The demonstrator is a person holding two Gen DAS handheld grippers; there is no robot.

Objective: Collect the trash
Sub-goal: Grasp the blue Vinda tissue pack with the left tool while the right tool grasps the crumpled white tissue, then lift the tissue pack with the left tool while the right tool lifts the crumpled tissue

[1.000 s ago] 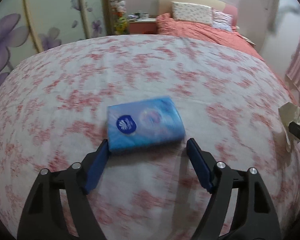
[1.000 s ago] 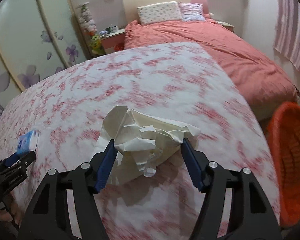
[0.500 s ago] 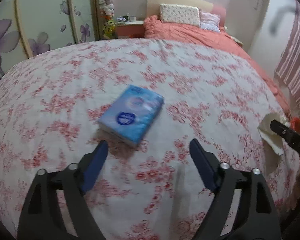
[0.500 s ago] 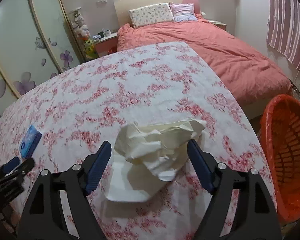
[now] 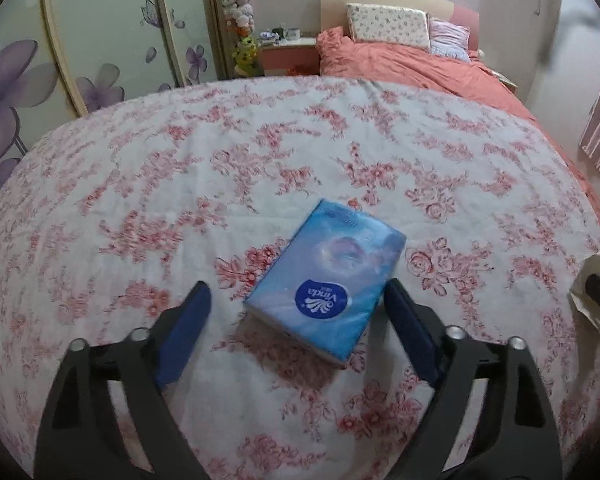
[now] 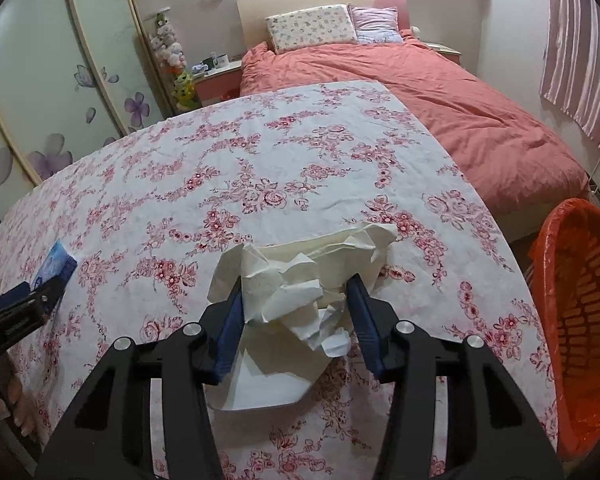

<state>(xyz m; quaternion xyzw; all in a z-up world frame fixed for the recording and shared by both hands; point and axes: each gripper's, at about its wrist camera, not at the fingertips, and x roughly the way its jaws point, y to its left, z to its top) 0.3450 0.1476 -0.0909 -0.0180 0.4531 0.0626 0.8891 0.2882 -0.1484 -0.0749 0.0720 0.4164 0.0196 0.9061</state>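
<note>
A blue tissue pack point(image 5: 327, 283) lies on the floral tablecloth point(image 5: 260, 168). My left gripper point(image 5: 296, 316) is open, its blue pads on either side of the pack's near end, the right pad close to its edge. A crumpled cream paper point(image 6: 300, 276) lies on the cloth in the right wrist view. My right gripper point(image 6: 296, 304) has closed in on the paper, both pads pressing its sides. The paper's edge point(image 5: 592, 280) shows at the far right of the left wrist view. The blue pack point(image 6: 54, 266) shows at the left of the right wrist view.
An orange mesh trash basket point(image 6: 580, 320) stands off the table's right edge. A bed with a salmon cover point(image 6: 440, 112) lies beyond the table. Wardrobe doors with purple flowers point(image 5: 80, 40) stand at the left, a nightstand point(image 5: 288, 54) behind.
My right gripper's pads have narrowed onto the crumpled paper. My left gripper has come back over the blue pack, which now lies between its open pads.
</note>
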